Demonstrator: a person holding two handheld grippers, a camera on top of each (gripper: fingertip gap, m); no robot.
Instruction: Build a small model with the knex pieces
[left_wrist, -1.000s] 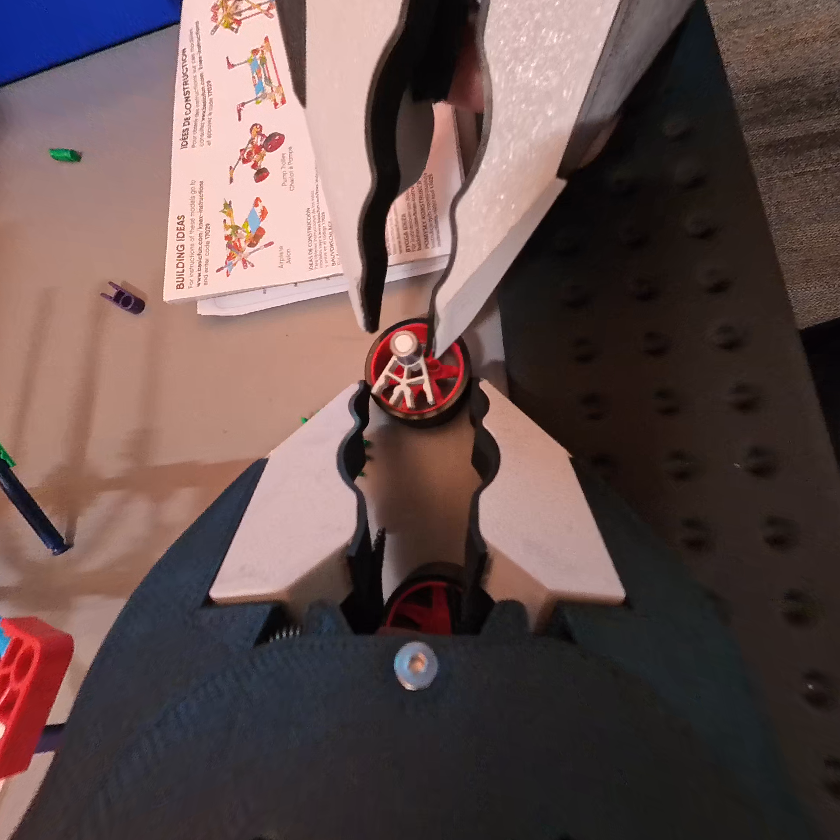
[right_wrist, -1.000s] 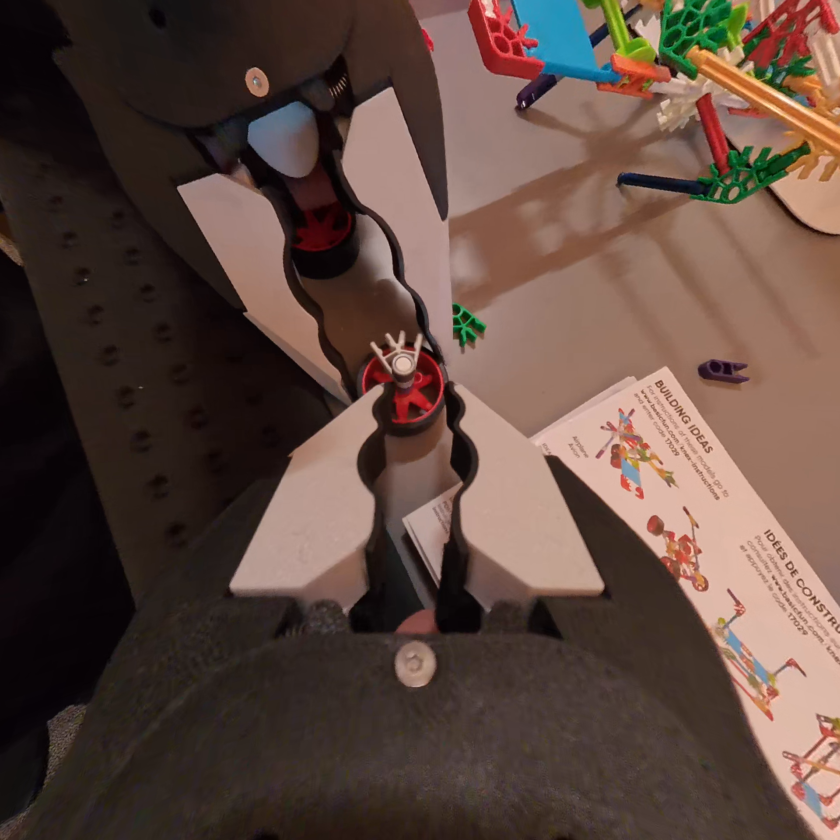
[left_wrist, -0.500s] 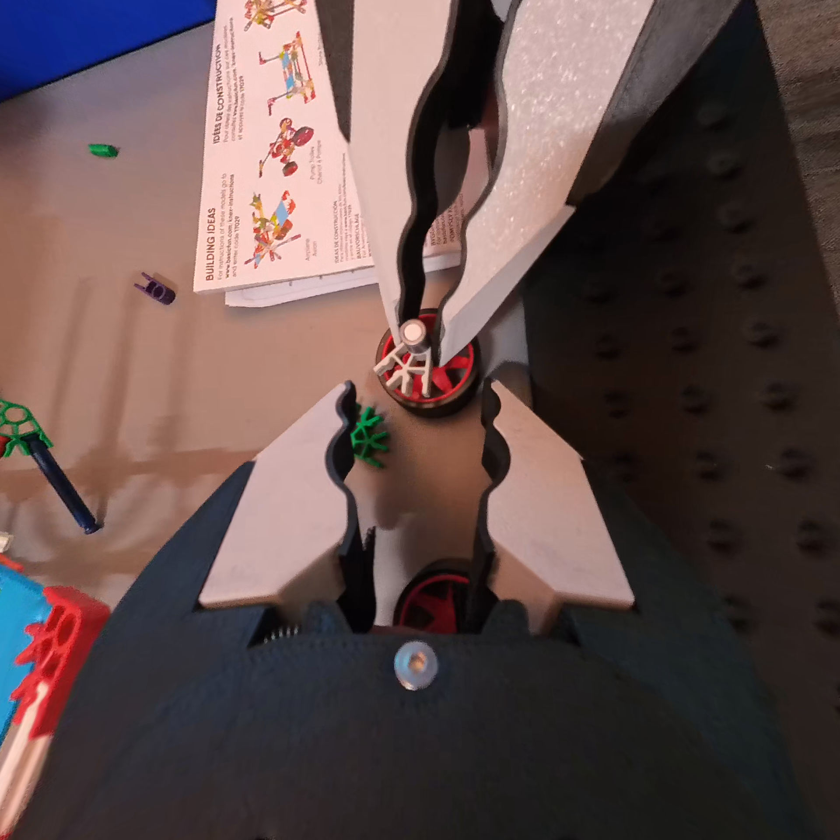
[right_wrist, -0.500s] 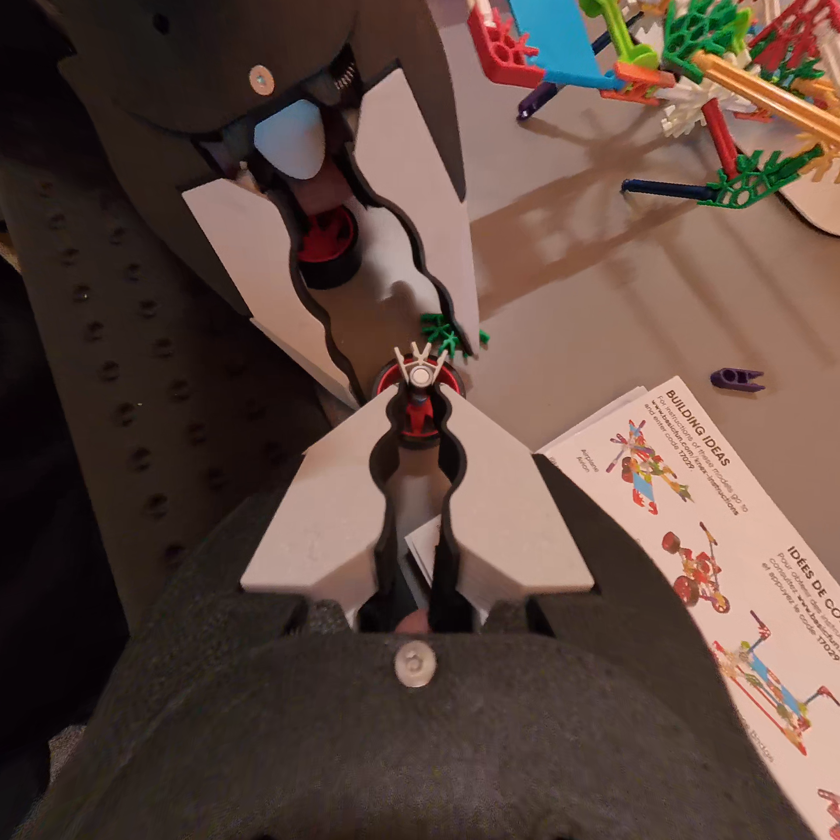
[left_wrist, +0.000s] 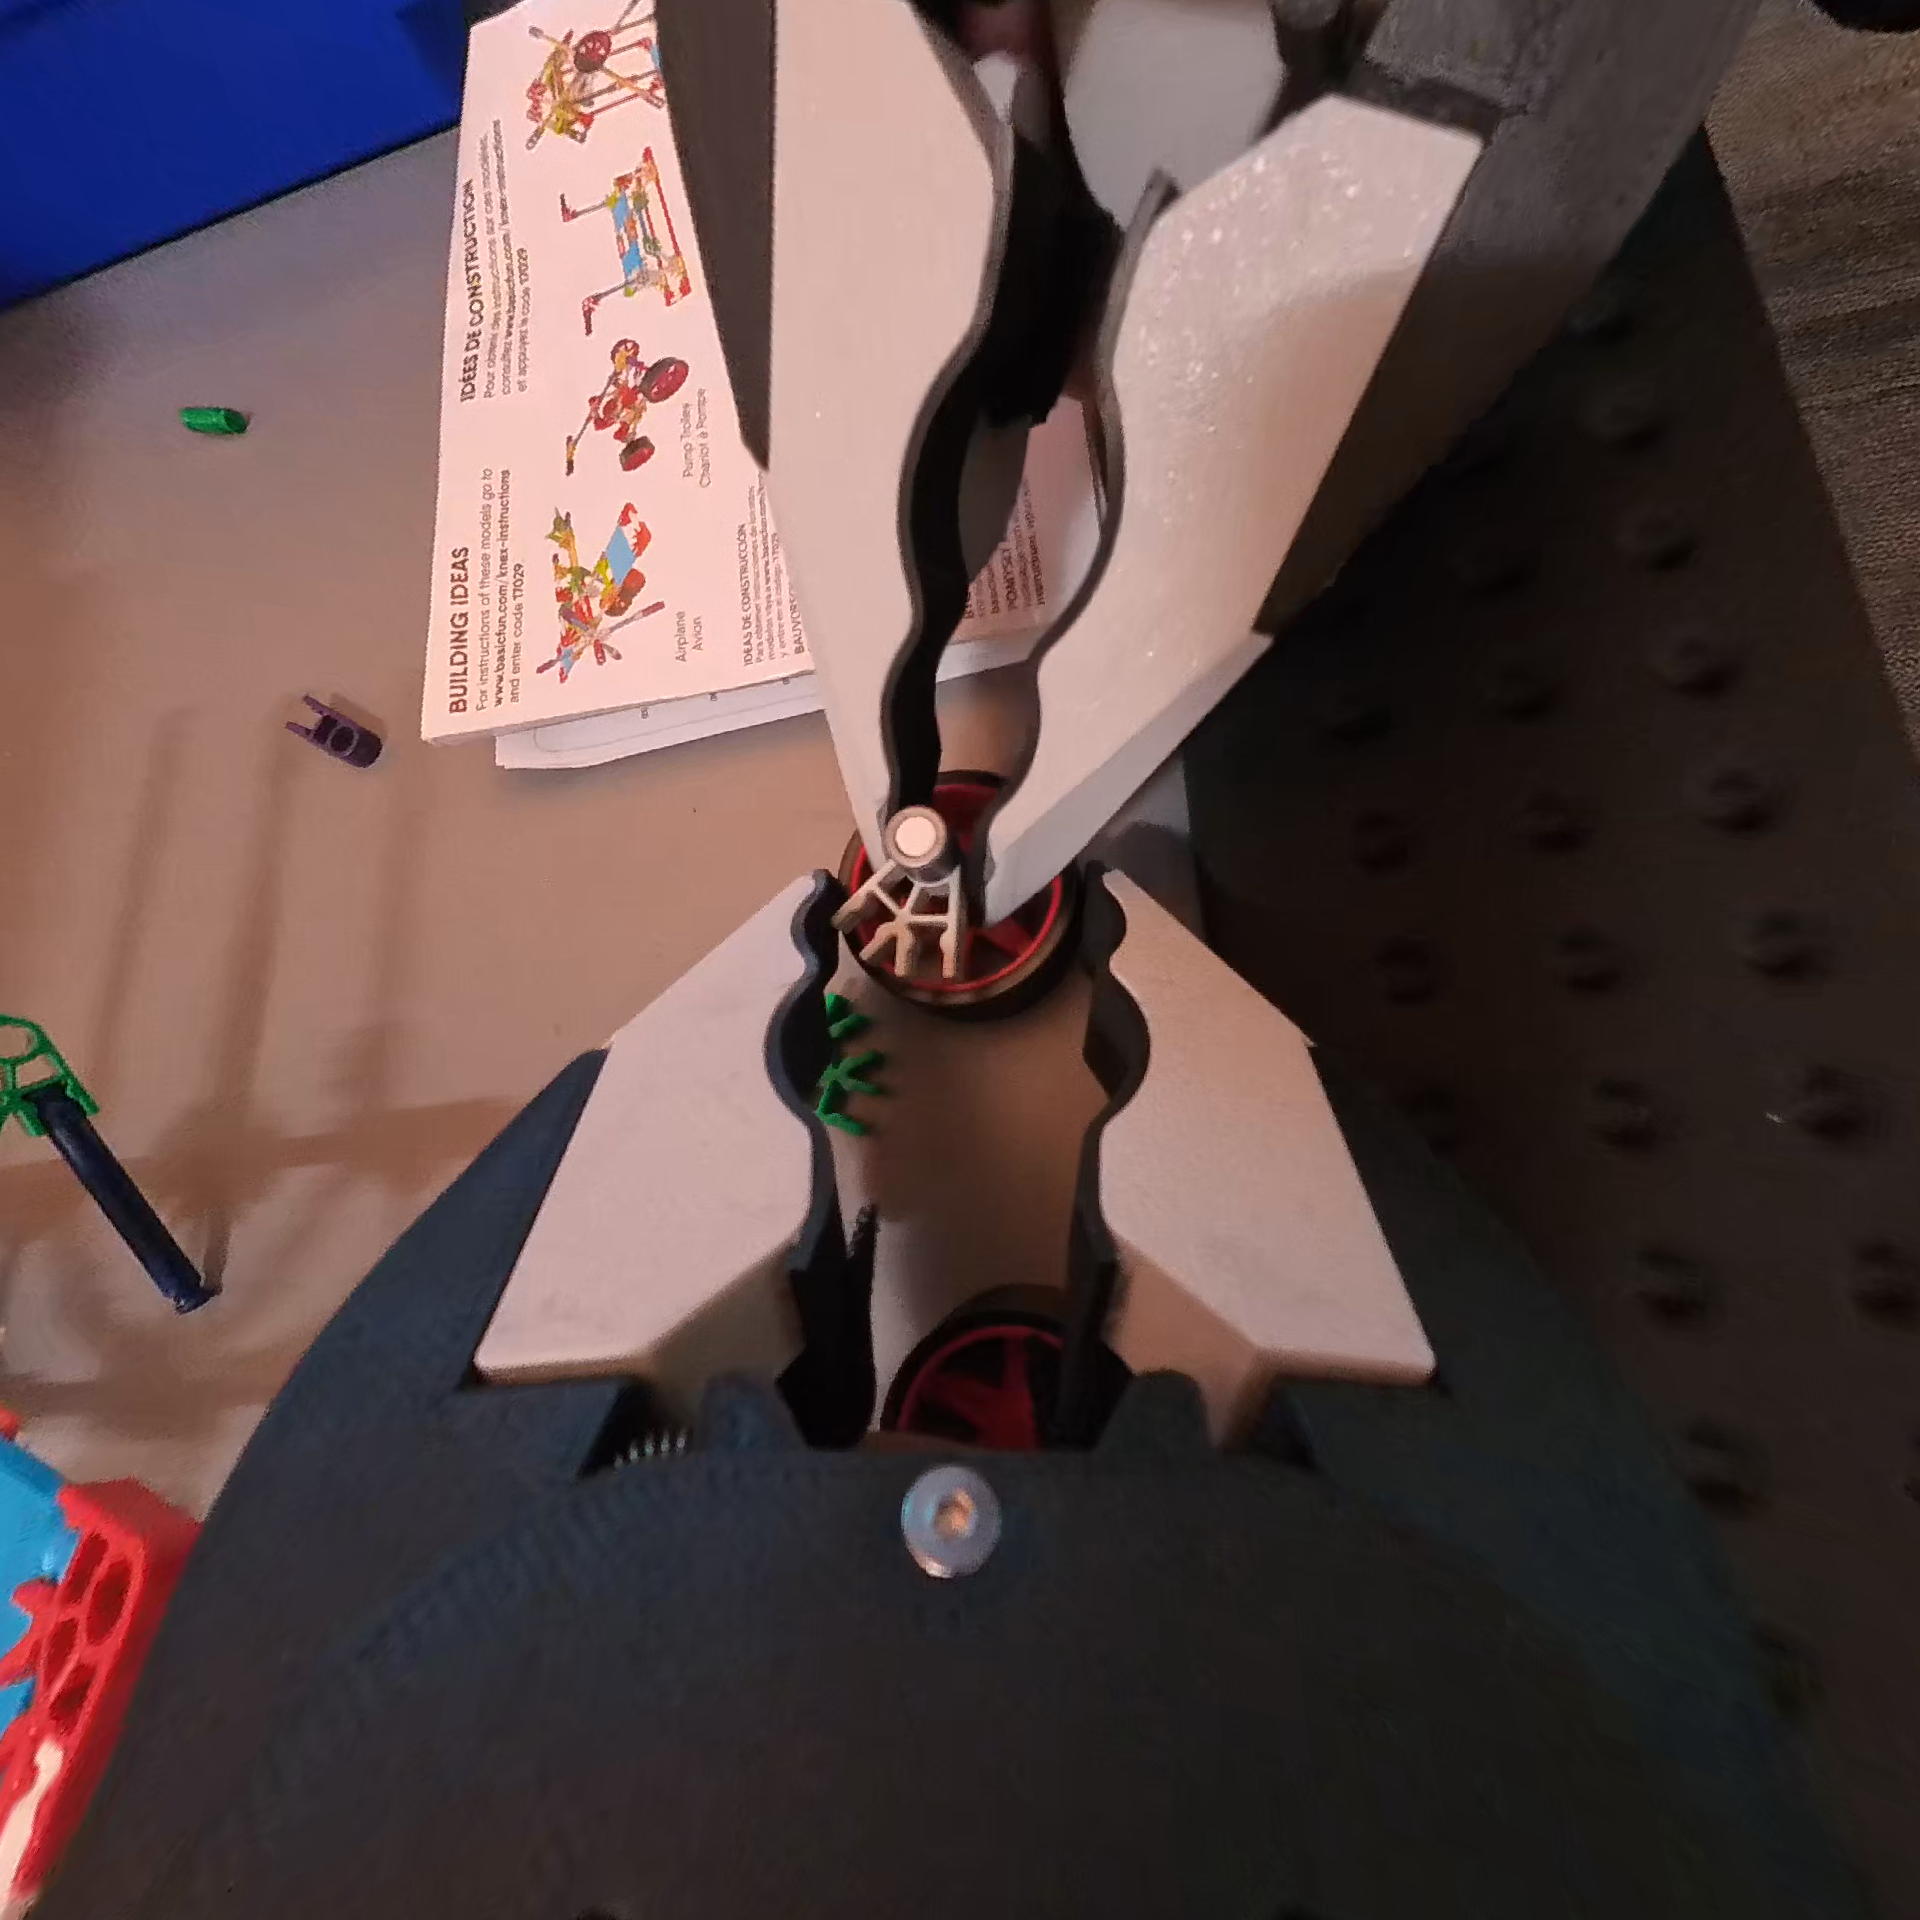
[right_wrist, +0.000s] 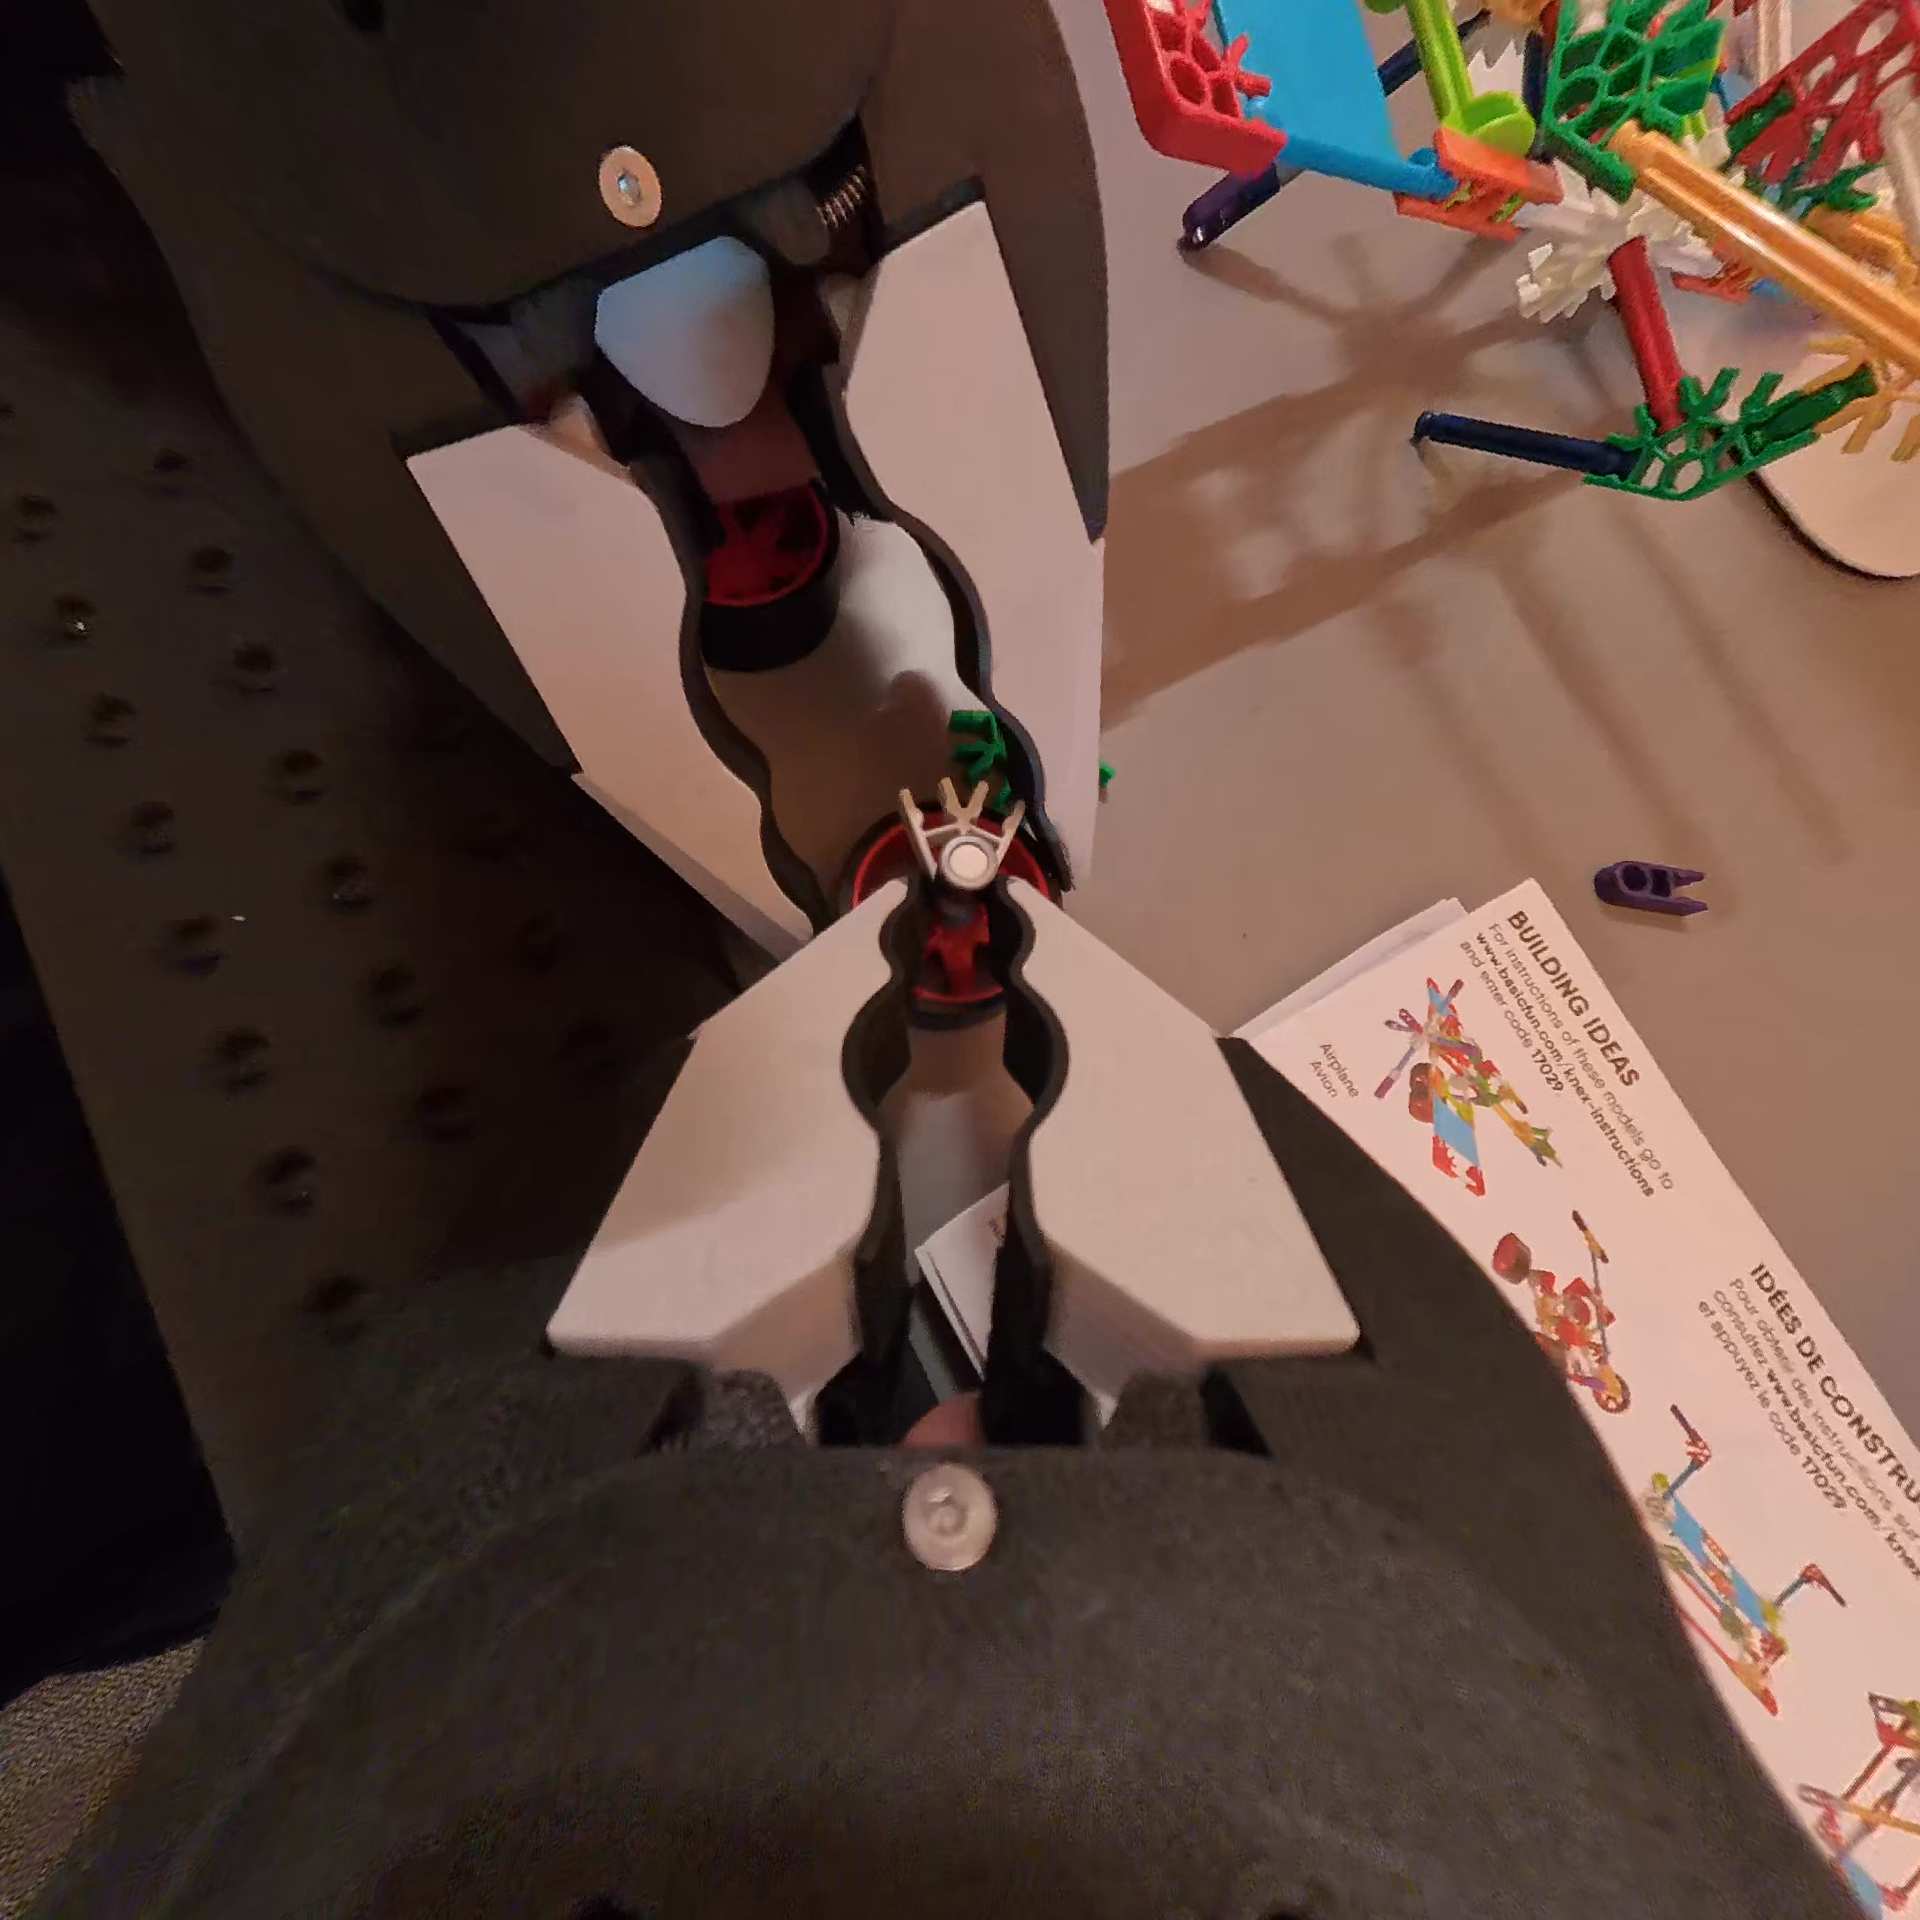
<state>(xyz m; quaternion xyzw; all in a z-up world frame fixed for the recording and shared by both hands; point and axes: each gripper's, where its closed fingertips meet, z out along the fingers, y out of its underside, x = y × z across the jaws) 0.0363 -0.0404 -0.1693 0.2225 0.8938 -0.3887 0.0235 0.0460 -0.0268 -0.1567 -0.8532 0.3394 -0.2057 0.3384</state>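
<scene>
My right gripper (right_wrist: 961, 906) is pinched almost fully closed on the short grey rod (right_wrist: 964, 862) that stands up from the hub of the red wheel (left_wrist: 982, 982). A second ago its jaws were well apart around that wheel; they have since drawn in to the rod. A white connector (left_wrist: 906, 923) is clipped on the rod just under my fingertips and fans out over the spokes.

My left gripper (left_wrist: 961, 920) is open, holding nothing. Half a second ago it sat back from the wheel; now its tips have come forward to bracket the black tyre on both sides, right against it, though I cannot tell whether they touch.

The wheel lies flat on the grey table (left_wrist: 260, 935), at the edge of the black perforated mat (left_wrist: 1558, 935). A green connector (left_wrist: 852, 1070) lies just beside it, between my left fingers, and a second wheel (left_wrist: 977, 1371) sits deep at their base. Farther off are the instruction leaflet (left_wrist: 582, 468), a purple clip (left_wrist: 338, 732) and the colourful model (right_wrist: 1662, 156).
</scene>
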